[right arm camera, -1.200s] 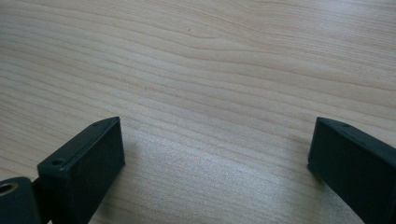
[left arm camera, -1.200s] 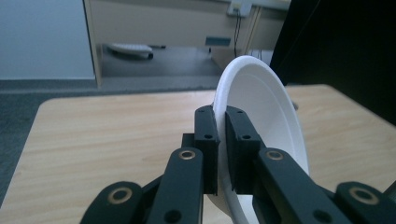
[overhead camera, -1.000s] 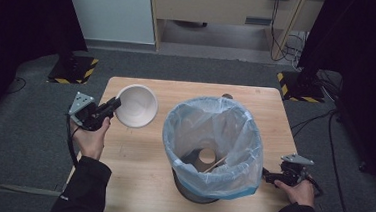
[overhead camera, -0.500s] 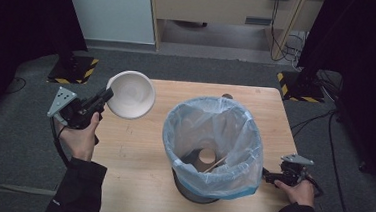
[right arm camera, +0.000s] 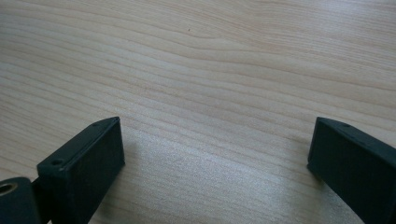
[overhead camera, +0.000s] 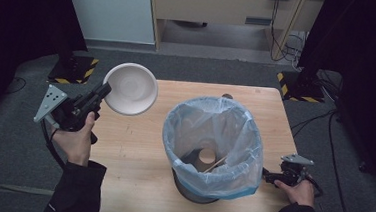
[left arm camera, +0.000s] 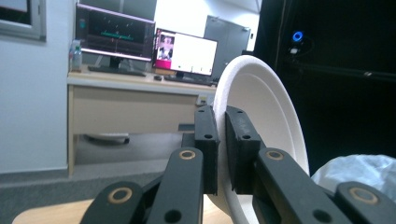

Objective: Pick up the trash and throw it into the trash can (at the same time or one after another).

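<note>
A white paper bowl (overhead camera: pixel 130 88) hangs in the air over the table's back left corner, tilted on edge. My left gripper (overhead camera: pixel 102 92) is shut on its rim; in the left gripper view the bowl (left arm camera: pixel 266 121) stands upright between the two pads (left arm camera: pixel 207 144). A dark bin lined with a pale blue bag (overhead camera: pixel 213 138) stands on the table right of centre, with scraps at its bottom. My right gripper (overhead camera: pixel 266 175) rests low beside the bin's right side. Its jaws are spread wide over bare wood (right arm camera: pixel 215 116) with nothing between them.
The wooden table (overhead camera: pixel 132 152) has free room in front of the bowl, left of the bin. Behind the table are a white panel (overhead camera: pixel 110 10), a desk (overhead camera: pixel 223 5) and hanging cables (overhead camera: pixel 281 27). Monitors (left arm camera: pixel 144 46) stand on the desk.
My left gripper has lifted the bowl off the table and tipped it up on edge, moving slightly left and up. The right gripper has stayed still.
</note>
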A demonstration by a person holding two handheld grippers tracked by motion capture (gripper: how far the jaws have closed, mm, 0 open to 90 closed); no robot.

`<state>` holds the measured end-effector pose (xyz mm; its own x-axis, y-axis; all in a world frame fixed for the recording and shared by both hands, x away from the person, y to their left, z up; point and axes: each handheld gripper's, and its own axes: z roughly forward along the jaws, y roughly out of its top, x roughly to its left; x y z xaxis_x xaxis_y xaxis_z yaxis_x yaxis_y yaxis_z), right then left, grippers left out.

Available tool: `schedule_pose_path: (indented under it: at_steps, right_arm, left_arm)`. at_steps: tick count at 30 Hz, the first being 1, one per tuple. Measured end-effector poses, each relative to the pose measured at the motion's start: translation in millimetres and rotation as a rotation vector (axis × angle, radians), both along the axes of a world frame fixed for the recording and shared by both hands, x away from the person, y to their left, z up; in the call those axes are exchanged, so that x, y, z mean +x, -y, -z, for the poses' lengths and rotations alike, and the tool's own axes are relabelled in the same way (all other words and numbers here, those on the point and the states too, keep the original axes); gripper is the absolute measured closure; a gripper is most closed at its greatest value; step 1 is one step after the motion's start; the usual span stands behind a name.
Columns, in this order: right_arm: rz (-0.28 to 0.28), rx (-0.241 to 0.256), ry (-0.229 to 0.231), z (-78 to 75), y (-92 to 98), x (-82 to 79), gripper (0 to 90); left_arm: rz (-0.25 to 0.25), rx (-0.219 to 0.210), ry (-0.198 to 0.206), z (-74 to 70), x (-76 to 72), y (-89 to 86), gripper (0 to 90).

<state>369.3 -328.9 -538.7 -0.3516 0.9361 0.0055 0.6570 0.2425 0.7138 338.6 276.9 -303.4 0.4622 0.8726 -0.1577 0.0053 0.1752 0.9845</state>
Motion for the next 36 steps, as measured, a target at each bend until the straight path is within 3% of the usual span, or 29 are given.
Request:
schedule_pose_path:
  at_steps: [10, 27, 36]
  right_arm:
    - [0.0, -0.001, 0.0, 0.0, 0.0, 0.0, 3.9]
    - [0.002, -0.001, 0.0, 0.0, -0.2, -0.1, 4.0]
    - [0.007, 0.0, -0.001, -0.1, -1.1, -0.9, 4.1]
  left_arm:
    - [0.034, -0.023, 0.084, -17.8, -17.0, 7.3, 83.8]
    - [0.114, -0.04, 0.168, -39.3, -36.0, 28.7, 83.8]
    - [0.16, -0.026, 0.187, -47.3, -41.5, 46.2, 83.8]
